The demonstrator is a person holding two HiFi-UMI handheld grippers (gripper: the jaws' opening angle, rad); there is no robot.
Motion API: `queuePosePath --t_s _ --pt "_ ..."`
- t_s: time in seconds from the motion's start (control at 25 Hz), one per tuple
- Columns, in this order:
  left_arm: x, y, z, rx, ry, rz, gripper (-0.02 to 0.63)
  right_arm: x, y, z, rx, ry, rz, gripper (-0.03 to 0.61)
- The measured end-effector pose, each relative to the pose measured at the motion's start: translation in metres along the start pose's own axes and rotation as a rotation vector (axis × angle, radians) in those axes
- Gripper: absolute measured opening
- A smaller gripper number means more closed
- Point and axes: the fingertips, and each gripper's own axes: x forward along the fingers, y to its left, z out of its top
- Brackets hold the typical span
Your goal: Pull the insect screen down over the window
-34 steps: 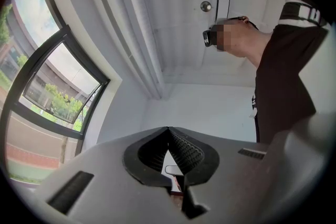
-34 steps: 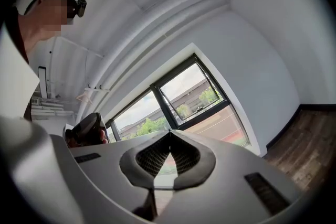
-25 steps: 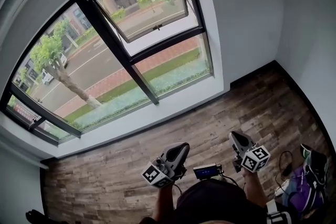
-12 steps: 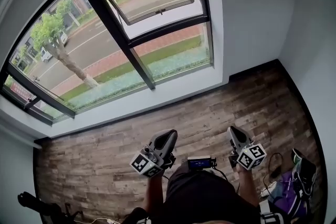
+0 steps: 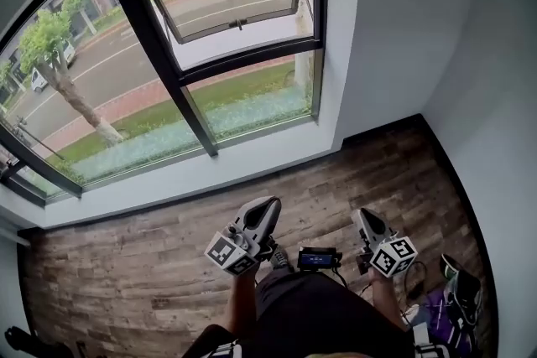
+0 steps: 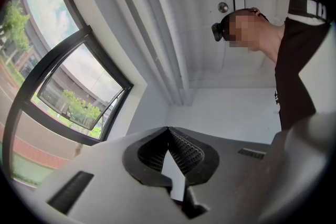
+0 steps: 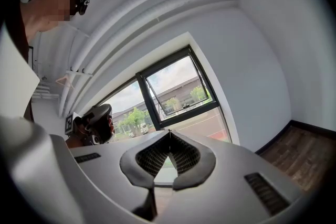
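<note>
The person has stepped nearer over the last second. In the head view the window (image 5: pixel 159 54) looms larger and has slid left, with its open sash now far ahead. The left hand-held gripper (image 5: pixel 268 204) and right hand-held gripper (image 5: pixel 363 215) are low over the floor (image 5: pixel 126 281), both closed on nothing. This looks like the approach, with no pull begun. The insect screen is not in sight. It is probably rolled up at the window's top, which is cut off.
</note>
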Motion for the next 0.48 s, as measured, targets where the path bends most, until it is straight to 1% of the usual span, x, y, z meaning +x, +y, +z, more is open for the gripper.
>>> queuePosePath --t_s 0.16,0.24,0.4,0.48 --pt "0.024 0.057 0.03 0.002 -0.055 -0.007 -0.005 0.059 -0.002 0.035 -0.04 -0.001 -0.009 0.006" --pt "0.027 0.083 0.037 0.011 -0.06 0.002 -0.005 0.087 0.0 0.047 -0.044 0.002 -0.004 0.006" --pt "0.02 0.129 0.051 -0.002 -0.068 0.019 -0.005 0.129 0.015 0.055 -0.053 -0.006 0.002 0.006" --pt "0.014 0.157 0.059 -0.012 -0.071 0.047 -0.005 0.159 0.022 0.054 -0.053 0.005 0.018 0.006"
